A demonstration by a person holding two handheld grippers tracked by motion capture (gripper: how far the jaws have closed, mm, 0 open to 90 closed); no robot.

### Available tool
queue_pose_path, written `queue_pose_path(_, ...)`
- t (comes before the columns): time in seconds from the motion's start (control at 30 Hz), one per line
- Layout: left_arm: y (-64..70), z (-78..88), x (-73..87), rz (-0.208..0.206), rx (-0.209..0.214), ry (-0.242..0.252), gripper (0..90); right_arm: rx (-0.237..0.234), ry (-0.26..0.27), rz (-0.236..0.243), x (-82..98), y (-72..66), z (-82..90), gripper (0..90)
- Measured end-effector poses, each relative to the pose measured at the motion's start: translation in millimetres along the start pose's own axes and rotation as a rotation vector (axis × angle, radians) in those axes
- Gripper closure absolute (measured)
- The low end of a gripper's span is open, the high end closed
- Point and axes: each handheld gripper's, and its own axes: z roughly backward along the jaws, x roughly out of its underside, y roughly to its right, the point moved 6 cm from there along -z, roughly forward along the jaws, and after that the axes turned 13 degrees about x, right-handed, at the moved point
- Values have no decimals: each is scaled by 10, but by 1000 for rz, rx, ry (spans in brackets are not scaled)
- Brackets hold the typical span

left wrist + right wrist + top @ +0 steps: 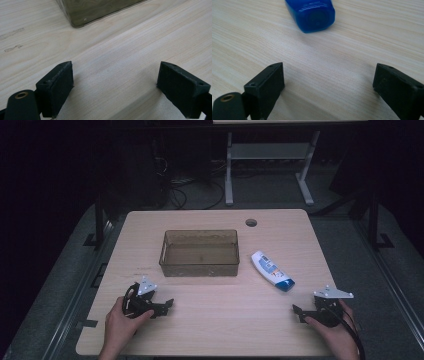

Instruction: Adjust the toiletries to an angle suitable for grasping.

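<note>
So there's one bottle (272, 270), white with a blue cap, lying flat right of centre in the high view, just right of one clear bin (199, 253) sitting mid-frame on the table (210, 325). Two tools total: left tool (169, 304) at lower left, right tool (298, 311) at lower right. Both have jaws spread wide with nothing between them. In the right gripper view the bottle's blue cap (314, 17) sits at top centre, apart from the jaws.
</note>
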Motion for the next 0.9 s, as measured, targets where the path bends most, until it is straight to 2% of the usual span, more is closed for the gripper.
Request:
queue_pose_path(0.27,0,0,0,0,0,0,124,-2,0,1,0,3,1,98)
queue_pose_path(0.3,0,0,0,0,0,0,124,2,6,-1,-3,13,13,172)
queue_pose_path(0.33,1,-1,0,2,-1,1,124,2,6,-1,-3,13,13,172)
queue_pose_path(0.4,3,1,1,3,-4,1,124,2,0,-6,-5,28,31,219)
queue_pose_path(0.43,4,2,2,4,-6,-1,124,-2,-1,0,-8,39,42,275)
queue_pose_path(0.5,5,2,2,5,-6,0,124,-6,-2,1,-12,43,47,296)
queue_pose_path(0.57,5,2,2,5,-6,0,124,-22,-12,-2,-24,44,68,378)
queue_pose_path(0.7,6,2,3,7,-7,2,124,-24,3,-15,-74,50,143,491)
queue_pose_path(0.83,5,5,5,6,-6,2,125,-69,16,-49,-162,21,243,684)
queue_pose_path(0.9,6,5,6,7,-6,3,125,-85,21,-60,-205,7,267,739)
